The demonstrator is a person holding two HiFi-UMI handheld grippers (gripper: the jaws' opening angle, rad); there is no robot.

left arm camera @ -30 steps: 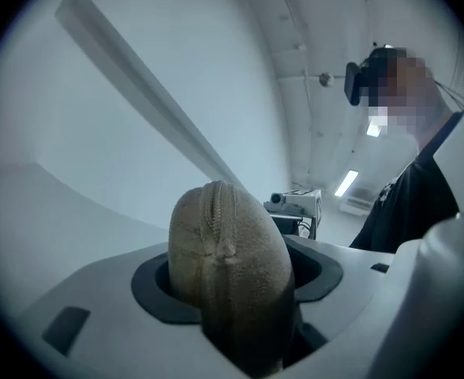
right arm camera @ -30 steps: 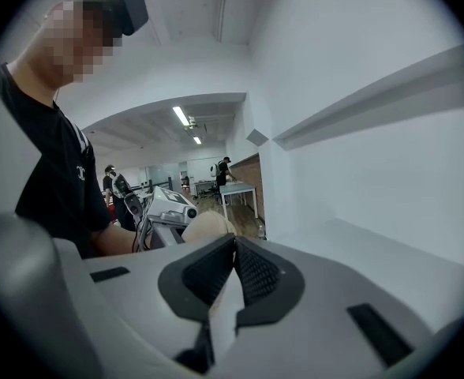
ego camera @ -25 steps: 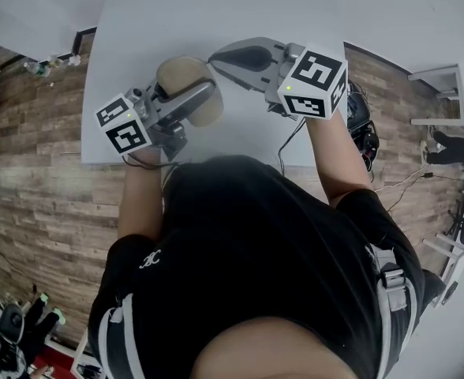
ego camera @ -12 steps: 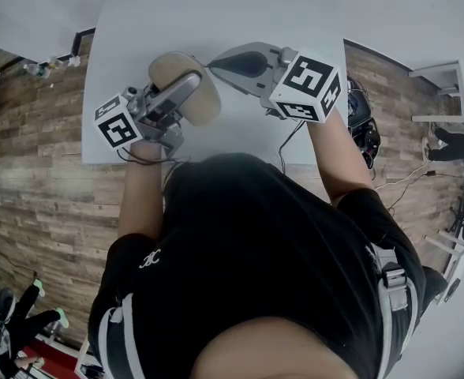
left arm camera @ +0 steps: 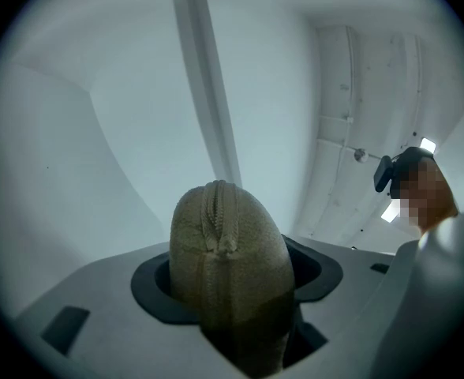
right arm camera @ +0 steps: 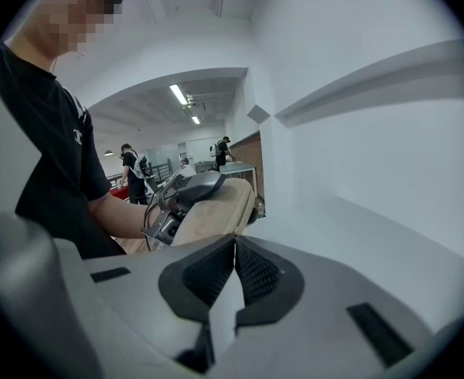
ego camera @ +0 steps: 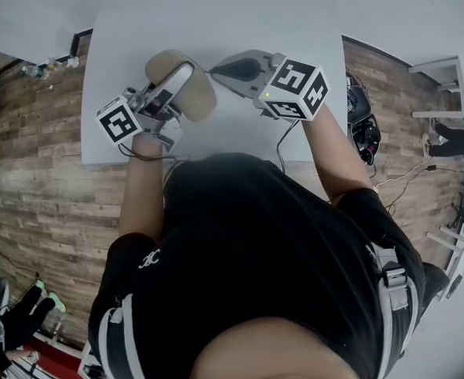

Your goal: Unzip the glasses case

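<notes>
My left gripper is shut on a tan fabric glasses case, held just above the white table. In the left gripper view the case fills the gap between the jaws, and its zipper runs over the rounded end. My right gripper is shut with nothing between its pads, its tip just right of the case's far end. From the right gripper view the shut jaws point at the case, with the left gripper clamped over it.
The table's near edge runs in front of the person's body. A dark bag and cables lie on the wood floor at right, beside white furniture. Other people stand far off in the room.
Both grippers have sunk toward the table. The left one rolled, turning the case more onto its edge. The right one stayed shut and shifted left, close to the case's end.
</notes>
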